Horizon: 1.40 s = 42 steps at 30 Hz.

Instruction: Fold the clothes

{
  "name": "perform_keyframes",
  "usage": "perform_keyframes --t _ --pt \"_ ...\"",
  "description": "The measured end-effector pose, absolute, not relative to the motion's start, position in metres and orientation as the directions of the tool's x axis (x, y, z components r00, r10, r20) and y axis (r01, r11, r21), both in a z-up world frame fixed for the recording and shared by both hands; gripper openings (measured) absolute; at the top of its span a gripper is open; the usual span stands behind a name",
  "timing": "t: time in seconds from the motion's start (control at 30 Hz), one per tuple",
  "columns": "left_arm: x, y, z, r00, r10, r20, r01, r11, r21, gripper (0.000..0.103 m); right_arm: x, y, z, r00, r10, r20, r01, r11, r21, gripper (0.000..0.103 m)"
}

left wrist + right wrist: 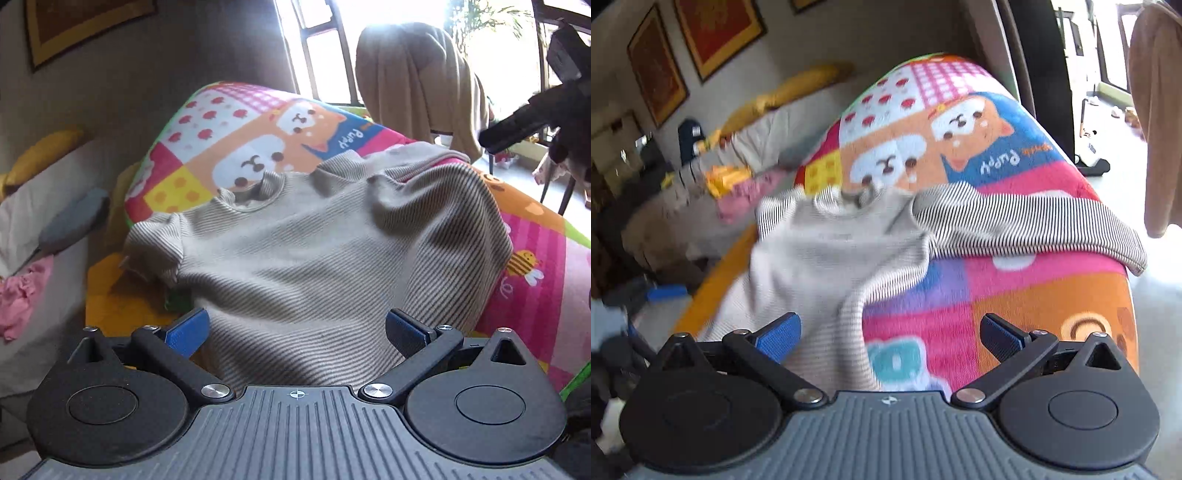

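A beige finely striped ribbed knit top (303,251) lies rumpled on the bright cartoon-puppy patchwork blanket (236,133), directly ahead of both tongs. The left gripper (297,334) stands spread apart over its hem; the right gripper (890,338) gapes wide, straddling the top's right edge.

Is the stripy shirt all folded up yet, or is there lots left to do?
Not yet. Done: the striped shirt is laid on the cartoon blanket, neck hole away from the grippers, and one sleeve lies stretched out sideways. In hand: nothing; the left gripper and right gripper are both open over the shirt's bottom edge. Left: the shirt is still rumpled, with no neat fold showing, so nearly all the folding.
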<state>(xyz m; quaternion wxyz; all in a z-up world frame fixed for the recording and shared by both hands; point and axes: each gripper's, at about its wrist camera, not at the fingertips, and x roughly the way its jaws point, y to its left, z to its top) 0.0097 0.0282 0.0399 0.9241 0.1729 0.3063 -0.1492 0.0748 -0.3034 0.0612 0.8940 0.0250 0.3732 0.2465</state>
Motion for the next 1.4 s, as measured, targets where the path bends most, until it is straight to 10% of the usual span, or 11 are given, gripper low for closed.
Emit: perform_keyframes --t 0.13,0.3,0.47,0.63,0.83,0.97,1.13,1.4 --pt "0.004 0.038 0.038 0.769 -0.141 -0.624 0.350 0.909 0.226 0.103 0.043 -0.295 0.045 0.613 0.404 -0.679 -0.485 0.871 0.079 0.103" --pt "0.007 0.045 0.041 0.767 -0.160 -0.621 0.324 0.933 0.159 0.103 0.091 -0.302 0.030 0.502 0.667 -0.550 -0.478 0.744 0.466 0.103" --pt "0.002 0.044 0.050 0.780 -0.154 -0.607 0.307 0.939 0.157 0.103 0.111 -0.283 0.004 0.248 0.755 -0.606 -0.473 0.641 0.605 0.103" --pt "-0.008 0.048 0.055 0.789 -0.165 -0.592 0.313 0.937 0.155 0.103 0.060 -0.313 0.041 0.065 0.969 -0.237 -0.442 0.241 0.864 0.103" --pt "-0.004 0.039 0.044 0.766 -0.177 -0.618 0.337 0.930 0.150 0.103 0.001 -0.306 0.086 0.552 0.586 -0.594 -0.579 0.782 0.233 0.103" --pt "-0.010 0.042 0.038 0.756 -0.176 -0.631 0.337 0.931 0.144 0.103 -0.021 -0.279 0.049 0.620 0.371 -0.692 -0.599 0.793 -0.111 0.103" --pt "-0.022 0.052 0.033 0.745 -0.139 -0.652 0.319 0.933 0.165 0.103 -0.032 -0.260 0.018 0.743 0.184 -0.644 -0.518 0.766 -0.379 0.103" --pt "-0.054 0.057 0.024 0.732 -0.111 -0.672 0.353 0.906 0.235 0.103 -0.021 -0.268 0.025 0.863 0.005 -0.505 -0.257 0.865 -0.430 0.103"
